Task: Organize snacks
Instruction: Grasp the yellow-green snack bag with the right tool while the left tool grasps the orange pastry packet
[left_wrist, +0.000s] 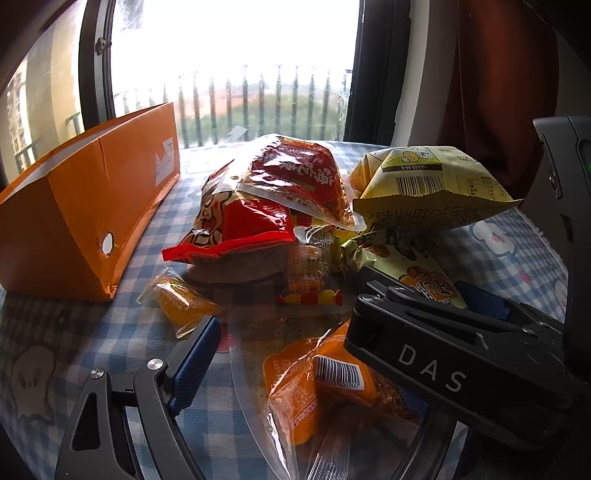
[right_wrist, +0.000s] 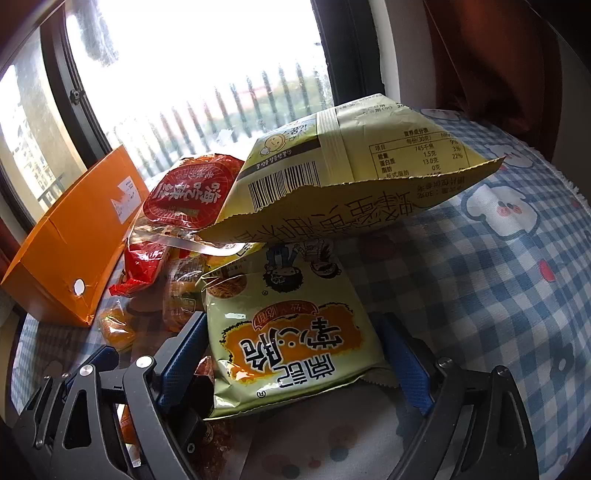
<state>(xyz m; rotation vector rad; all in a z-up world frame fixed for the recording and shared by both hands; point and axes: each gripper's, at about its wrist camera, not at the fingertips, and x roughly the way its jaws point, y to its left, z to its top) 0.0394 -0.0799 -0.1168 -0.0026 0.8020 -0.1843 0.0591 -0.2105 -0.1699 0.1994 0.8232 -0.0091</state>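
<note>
A heap of snacks lies on the blue checked cloth (right_wrist: 480, 295). My right gripper (right_wrist: 295, 343) is open and straddles a yellow-green noodle-snack packet (right_wrist: 291, 332); whether its blue pads (right_wrist: 184, 350) touch the packet cannot be told. A pale yellow bag (right_wrist: 351, 166) with a barcode rests over that packet's far end. My left gripper (left_wrist: 291, 332) is open above an orange packet (left_wrist: 317, 380) in clear wrap. Its right finger is hidden behind the right gripper's black finger (left_wrist: 424, 362). A red bag (left_wrist: 240, 229) and a red-lidded pack (left_wrist: 295, 173) top the heap.
An open orange box (left_wrist: 85, 210) stands at the left of the table by the window. A small orange wrapped sweet (left_wrist: 181, 302) lies between the box and my left finger. A dark red curtain (left_wrist: 498, 74) hangs at the back right.
</note>
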